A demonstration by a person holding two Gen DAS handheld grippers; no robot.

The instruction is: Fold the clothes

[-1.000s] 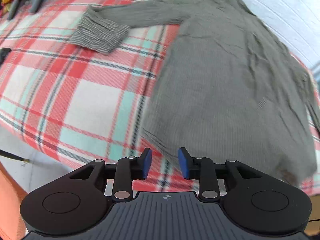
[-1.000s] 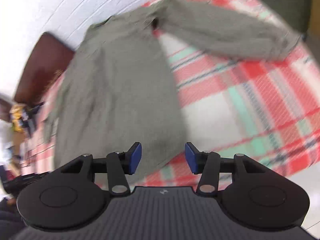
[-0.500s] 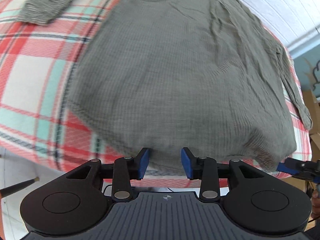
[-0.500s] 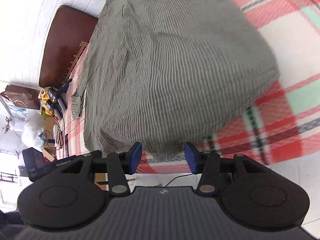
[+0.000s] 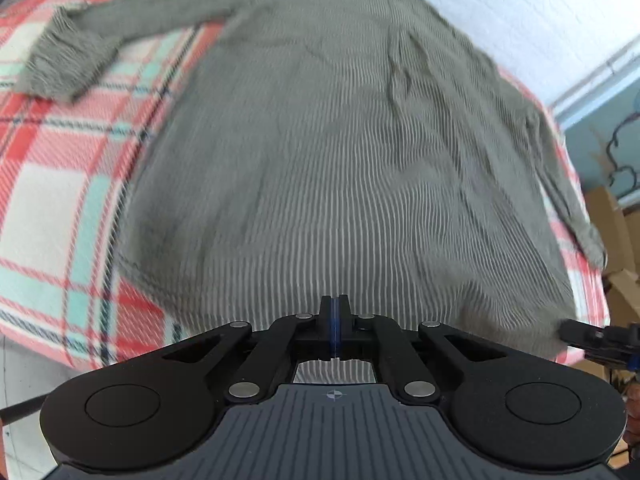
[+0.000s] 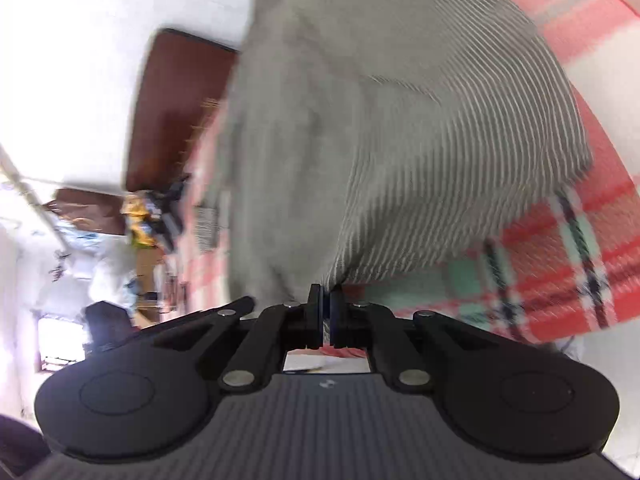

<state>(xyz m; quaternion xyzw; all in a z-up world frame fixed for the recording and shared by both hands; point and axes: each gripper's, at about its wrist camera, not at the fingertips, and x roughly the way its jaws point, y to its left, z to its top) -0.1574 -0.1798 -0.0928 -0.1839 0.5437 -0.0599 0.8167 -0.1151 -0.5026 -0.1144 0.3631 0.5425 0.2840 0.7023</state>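
Observation:
A grey ribbed sweater [image 5: 340, 140] lies spread flat on a red, white and mint plaid blanket [image 5: 52, 184], one sleeve with its cuff [image 5: 60, 68] out to the left. My left gripper [image 5: 334, 304] sits at the near hem, its jaws closing tight with the fabric edge pinched between the blue pads. At the hem's right corner the right gripper [image 5: 576, 332] holds the cloth. In the right wrist view the sweater [image 6: 380, 120] draws to a point at my right gripper [image 6: 325, 300], whose jaws are closing together on that corner.
The blanket [image 6: 560, 272] drops off at the bed's near edge. A brown headboard [image 6: 176, 96] stands against a white wall, with blurred clutter [image 6: 152, 220] beside it. Cardboard boxes [image 5: 616, 240] stand past the bed's right side.
Both grippers went from open to shut at the sweater's near hem. Each moved in closer to the hem, the right one at its corner.

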